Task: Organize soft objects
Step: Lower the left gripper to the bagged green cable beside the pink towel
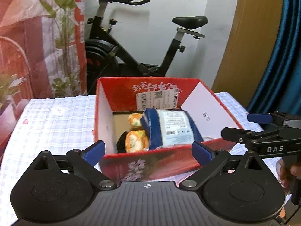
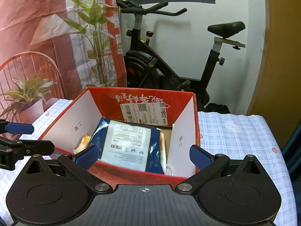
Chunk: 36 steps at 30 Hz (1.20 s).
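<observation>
Your left gripper [image 1: 148, 151] is spread wide with nothing between its blue pads [image 1: 95, 150], hovering just short of the near wall of the red box [image 1: 120, 90], which fills the view from center toward 12 o'clock. Your right gripper [image 2: 144, 155] is likewise released and empty, its pads straddling the near rim of the same box [image 2: 143, 94]; in the left view it shows at 3 o'clock [image 1: 263, 130], beside the box's right flap. Inside the box, the blue pack with the pale label [image 1: 173, 128] lies tilted against the right side, covering most of the floor in the right wrist view [image 2: 129, 143]. Two orange-and-white floral bundles [image 1: 136, 140] sit at its 9 o'clock, touching it, with a dark item [image 1: 122, 141] tucked beside the nearer bundle. The box rests on a checked cloth [image 1: 56, 124] spread over the table. Beyond it, at 12 o'clock, stands an exercise bike [image 1: 143, 43], and a red printed backdrop with plants [image 1: 41, 37] hangs at 10 o'clock.
</observation>
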Available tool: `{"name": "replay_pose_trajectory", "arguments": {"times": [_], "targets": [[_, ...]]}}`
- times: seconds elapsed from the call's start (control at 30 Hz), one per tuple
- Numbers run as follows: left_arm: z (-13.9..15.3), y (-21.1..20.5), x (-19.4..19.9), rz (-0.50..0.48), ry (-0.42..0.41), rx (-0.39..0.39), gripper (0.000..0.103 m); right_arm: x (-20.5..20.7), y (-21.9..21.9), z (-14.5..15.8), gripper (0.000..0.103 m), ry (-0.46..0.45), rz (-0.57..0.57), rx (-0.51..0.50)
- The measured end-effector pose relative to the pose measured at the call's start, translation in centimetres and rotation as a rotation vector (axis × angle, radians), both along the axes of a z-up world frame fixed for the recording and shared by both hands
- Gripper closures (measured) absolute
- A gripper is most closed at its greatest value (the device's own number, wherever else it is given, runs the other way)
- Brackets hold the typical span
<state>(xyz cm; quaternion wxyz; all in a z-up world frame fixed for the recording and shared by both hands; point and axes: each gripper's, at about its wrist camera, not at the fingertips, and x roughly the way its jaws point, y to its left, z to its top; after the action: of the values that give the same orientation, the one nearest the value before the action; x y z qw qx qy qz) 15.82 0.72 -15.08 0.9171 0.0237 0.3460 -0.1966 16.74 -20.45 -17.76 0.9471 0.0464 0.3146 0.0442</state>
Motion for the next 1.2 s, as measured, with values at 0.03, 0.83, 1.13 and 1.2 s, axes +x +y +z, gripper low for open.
{"name": "replay_pose_trajectory", "arguments": {"times": [0.03, 0.83, 1.13, 1.2], "targets": [[0.0, 0.1, -0.3, 0.005, -0.002, 0.003, 0.004, -0.4, 0.1, -0.1, 0.000, -0.001, 0.003, 0.000], [-2.8, 1.9, -6.7, 0.039, 0.041, -0.033, 0.004, -8.6, 2.0, -5.6, 0.000, 0.045, 0.021, 0.035], [-4.4, 2.0, -8.1, 0.017, 0.090, -0.078, 0.012, -10.5, 2.2, -7.2, 0.002, 0.042, 0.017, 0.078], [-4.7, 2.1, -8.4, 0.015, 0.102, -0.094, 0.014, -11.0, 2.3, -7.5, 0.002, 0.041, 0.016, 0.077]]}}
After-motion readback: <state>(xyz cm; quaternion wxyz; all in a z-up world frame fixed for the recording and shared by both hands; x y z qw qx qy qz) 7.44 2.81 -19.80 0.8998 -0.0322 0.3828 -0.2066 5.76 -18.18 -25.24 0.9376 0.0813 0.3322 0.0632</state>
